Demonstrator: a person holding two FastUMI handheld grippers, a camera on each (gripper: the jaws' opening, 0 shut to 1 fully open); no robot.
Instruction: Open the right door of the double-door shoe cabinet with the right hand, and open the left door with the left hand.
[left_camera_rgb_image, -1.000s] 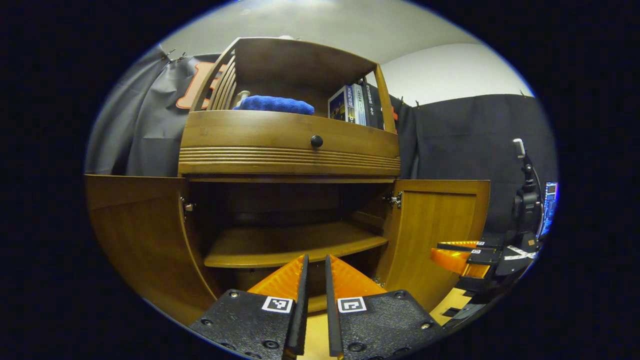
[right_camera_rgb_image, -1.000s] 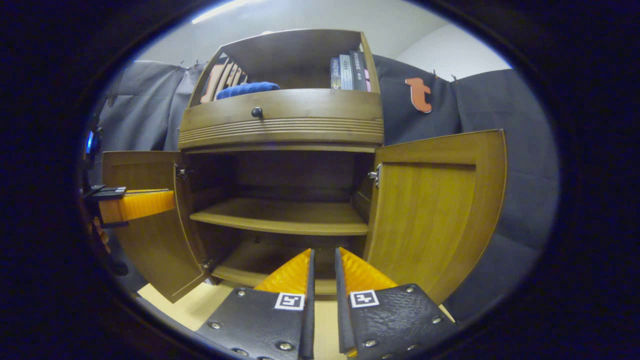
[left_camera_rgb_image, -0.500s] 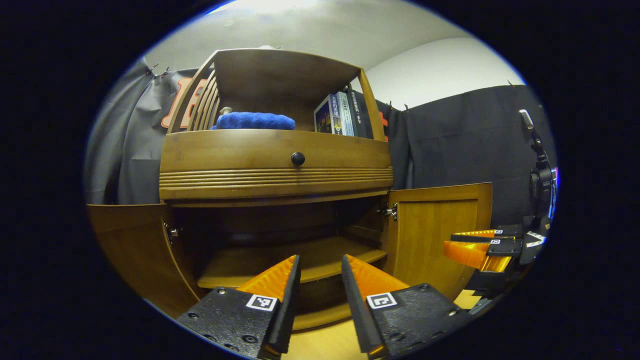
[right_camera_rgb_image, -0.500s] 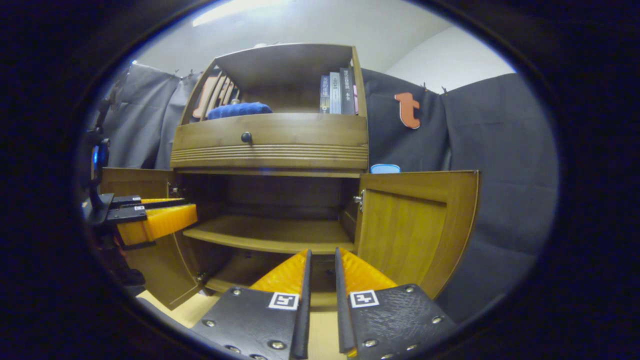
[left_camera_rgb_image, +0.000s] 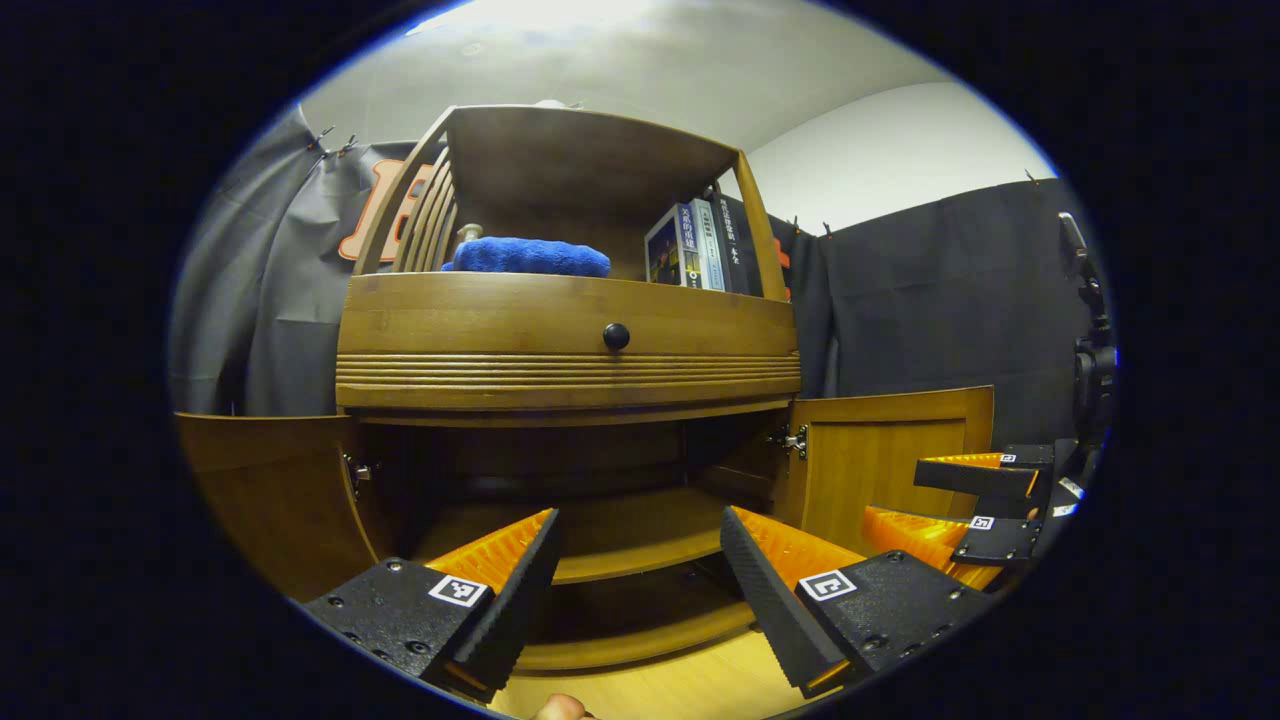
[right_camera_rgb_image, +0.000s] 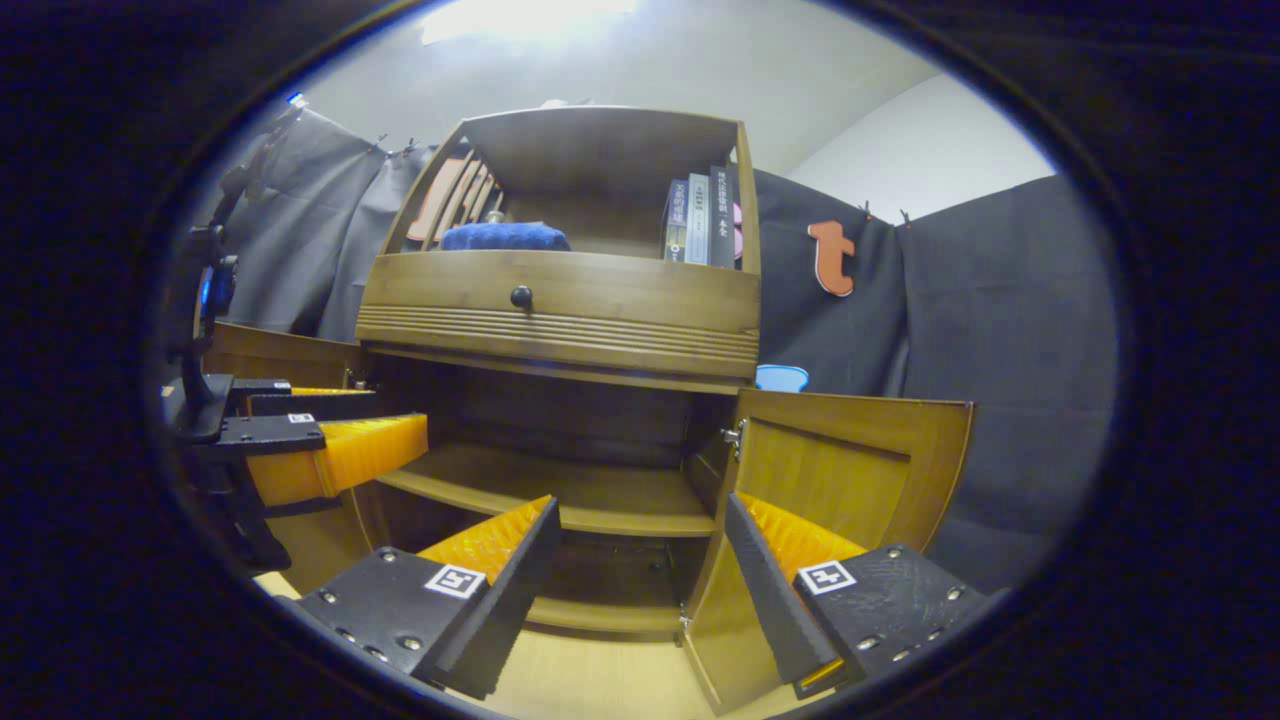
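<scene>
Brown wooden double-door shoe cabinet (right_camera_rgb_image: 560, 300) stands dead ahead of both grippers, its lower compartment exposed, one bare shelf (right_camera_rgb_image: 560, 490) inside.

Right door, a flat brown wooden panel (right_camera_rgb_image: 850, 480), hangs swung out on its hinge (right_camera_rgb_image: 733, 436), long axis upright, free edge toward the camera. It lies just right of and behind the right gripper (right_camera_rgb_image: 640, 560); in the right gripper view it passes behind the right-hand finger, contact not clear.

Left door, matching brown panel (left_camera_rgb_image: 270, 480), is swung out to the left of the left gripper (left_camera_rgb_image: 640, 560), well apart from the fingers.

Each hand sits nearer its own door. Judgement: both doors read as open, so little is left but to draw clear.

Left gripper: orange ribbed fingers (left_camera_rgb_image: 500, 545) spread wide, nothing between them.

Right gripper: fingers (right_camera_rgb_image: 495, 535) spread wide, nothing held. Seen from the left gripper view (left_camera_rgb_image: 955, 505), also parted.

Upper shelf carries a folded blue cloth (left_camera_rgb_image: 527, 256) and upright books (left_camera_rgb_image: 690, 245), clear of the work.
</scene>
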